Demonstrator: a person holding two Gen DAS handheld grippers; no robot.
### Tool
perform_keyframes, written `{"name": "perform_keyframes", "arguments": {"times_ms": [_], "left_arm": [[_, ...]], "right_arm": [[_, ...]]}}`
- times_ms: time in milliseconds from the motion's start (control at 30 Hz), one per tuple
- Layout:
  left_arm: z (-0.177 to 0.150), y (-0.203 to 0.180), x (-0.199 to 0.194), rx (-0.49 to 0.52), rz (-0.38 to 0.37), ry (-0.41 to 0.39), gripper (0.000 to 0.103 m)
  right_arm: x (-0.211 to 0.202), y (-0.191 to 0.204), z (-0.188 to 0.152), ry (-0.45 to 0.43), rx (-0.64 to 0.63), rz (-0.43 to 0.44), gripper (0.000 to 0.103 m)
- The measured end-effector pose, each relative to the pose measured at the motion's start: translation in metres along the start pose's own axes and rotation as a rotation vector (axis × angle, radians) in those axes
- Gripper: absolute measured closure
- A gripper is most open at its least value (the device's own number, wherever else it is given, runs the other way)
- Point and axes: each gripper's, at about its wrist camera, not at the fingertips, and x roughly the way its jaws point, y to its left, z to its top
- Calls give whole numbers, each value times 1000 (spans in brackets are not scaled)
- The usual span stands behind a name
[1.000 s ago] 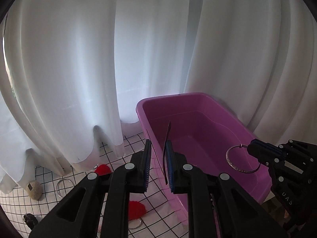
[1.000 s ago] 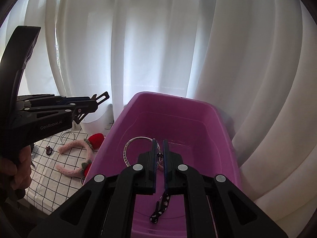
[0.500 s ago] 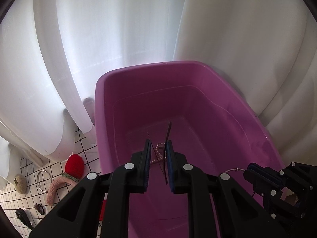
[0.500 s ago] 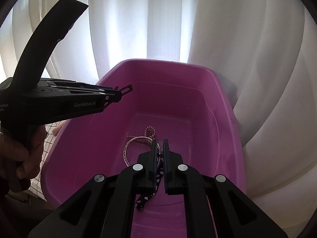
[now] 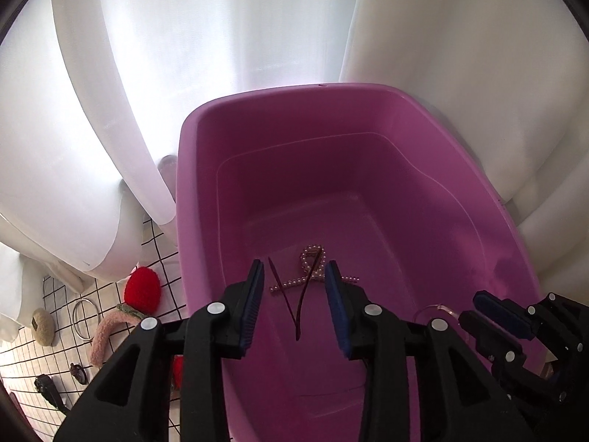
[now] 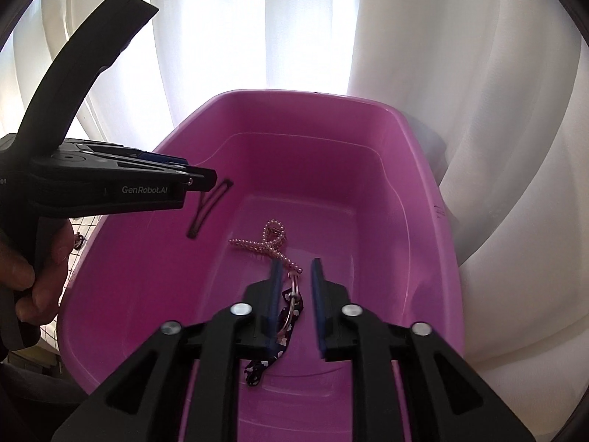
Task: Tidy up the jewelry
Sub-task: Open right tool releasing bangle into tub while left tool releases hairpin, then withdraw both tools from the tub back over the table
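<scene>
A purple plastic tub (image 5: 368, 99) (image 6: 423, 199) holds a pearl ribbon clip (image 5: 313, 269) (image 6: 267, 241) and a dark patterned ribbon (image 6: 274, 346). My left gripper (image 5: 294, 287) (image 6: 198, 180) is open over the tub; a dark red hair clip (image 5: 294, 294) (image 6: 208, 208) hangs loose in the air between and below its fingers. My right gripper (image 6: 297, 276) (image 5: 475, 307) is open over the tub; a silver bangle (image 6: 292, 302) (image 5: 430, 311) sits between its fingers, free of the pads.
White curtains hang behind the tub. On the checked cloth (image 5: 33, 361) left of the tub lie a red-and-pink plush headband (image 5: 121, 313), a silver ring (image 5: 83, 318), a stone-like piece (image 5: 42, 326) and small dark items (image 5: 48, 394).
Both grippers moved forward over the tub and opened. The dark red hair clip left the left fingers and the bangle left the right fingers.
</scene>
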Motion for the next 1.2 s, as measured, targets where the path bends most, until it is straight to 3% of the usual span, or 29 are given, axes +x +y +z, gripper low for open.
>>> {"name": "perform_keyframes", "arguments": {"times_ms": [33,167,533,633,700,867,1200], "left_arm": [[0,0,-1,0,-13,-7,54],[0,-3,-6,10,3,-29,38],[-1,8,-16,-39,-50,-54,38],[-2,14,-25,-57,-67,-83,37],[-3,19,-33,-72,-51,-105,26],[-10,38,-53,-121,-60,-155,24],[-47,100,-107,-186,49,-300,9]], "right_arm": [[0,2,0,-4,-4,0,62],[2,4,-1,-6,-10,3,62],[1,10,3,-22,-13,32,62],[0,12,5,-28,-6,54,55],[-1,14,6,-34,1,83,52],[-7,28,12,-62,-16,94,42],[-21,71,25,-125,-31,120,31]]}}
